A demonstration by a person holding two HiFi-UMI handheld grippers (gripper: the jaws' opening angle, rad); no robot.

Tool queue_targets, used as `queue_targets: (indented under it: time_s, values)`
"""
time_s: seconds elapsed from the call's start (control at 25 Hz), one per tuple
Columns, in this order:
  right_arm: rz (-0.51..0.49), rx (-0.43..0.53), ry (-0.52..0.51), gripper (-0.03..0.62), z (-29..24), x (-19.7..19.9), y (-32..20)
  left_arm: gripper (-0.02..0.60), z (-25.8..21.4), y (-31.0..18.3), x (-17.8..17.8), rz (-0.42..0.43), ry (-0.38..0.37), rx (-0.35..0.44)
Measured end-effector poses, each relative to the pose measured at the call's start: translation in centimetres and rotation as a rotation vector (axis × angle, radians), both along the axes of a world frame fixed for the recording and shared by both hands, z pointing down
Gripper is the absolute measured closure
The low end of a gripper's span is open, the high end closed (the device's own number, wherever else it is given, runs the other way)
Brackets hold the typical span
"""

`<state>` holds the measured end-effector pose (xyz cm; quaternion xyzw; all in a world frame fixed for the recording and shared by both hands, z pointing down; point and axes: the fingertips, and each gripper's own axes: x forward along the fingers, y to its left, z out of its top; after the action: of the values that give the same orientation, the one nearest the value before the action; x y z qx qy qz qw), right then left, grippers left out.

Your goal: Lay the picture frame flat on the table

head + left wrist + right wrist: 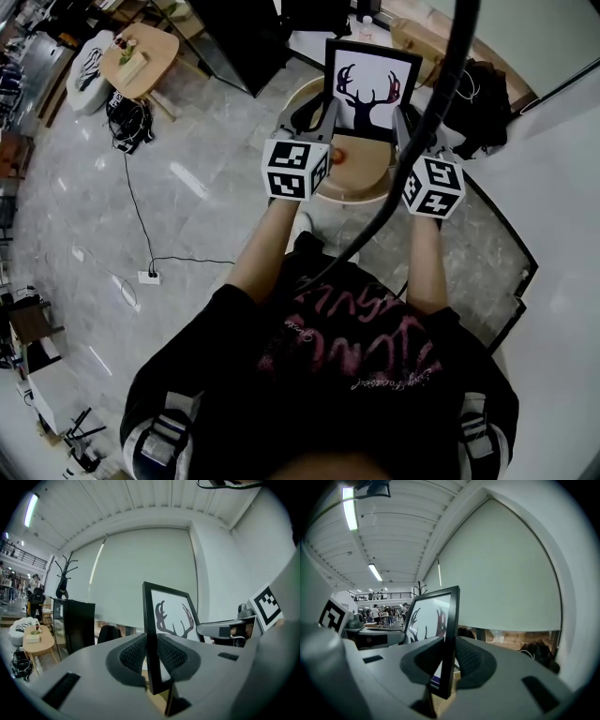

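Black moulding around a white print of dark antlers: in the head view the picture frame (372, 86) stands upright above the round table (339, 199), its long axis rising from the tabletop and its face towards the person. The left gripper (327, 120) takes the frame's left side edge and the right gripper (402, 127) the right side edge, at much the same height above the table. Neither hand is nearer than the other. I cannot tell from here whether the bottom rail touches the table.

In the left gripper view the jaws are pinched on the frame's side rail, low down, with ribbed pads pressed on front and back. The rail runs straight up out of the jaws, and pale wood shows just under its lower corner.

In the right gripper view the jaws likewise clamp the opposite rail near its lower end, with the print leaning off to the left of them.

Since the frame is vertical and the table horizontal, the coming move seems to be a quarter turn. Both grippers would tip together about the bottom rail until the frame lies level with the table.
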<state>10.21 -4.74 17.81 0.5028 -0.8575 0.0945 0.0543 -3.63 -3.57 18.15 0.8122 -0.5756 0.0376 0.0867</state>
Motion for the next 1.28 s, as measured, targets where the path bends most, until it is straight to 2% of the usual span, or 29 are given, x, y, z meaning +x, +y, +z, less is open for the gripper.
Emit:
queue_targets:
  time_s: [0.4,0.68,1.28]
  values:
    - [0.049,-0.039,0.045,0.511,1.8,-4.9,-4.8,0.512,2.4,-5.5,-5.0,0.046,0.038,-0.032]
    - [0.079,-0.061,0.055,0.511,3.1,-7.6,-6.2,0.512,3.6,-7.1,-7.6,0.082,0.055,-0.059]
    - [0.039,-0.122,0.038,0.511,6.6,-5.1,-8.2,0.511,6.8,-8.5,-5.2,0.049,0.039,-0.114]
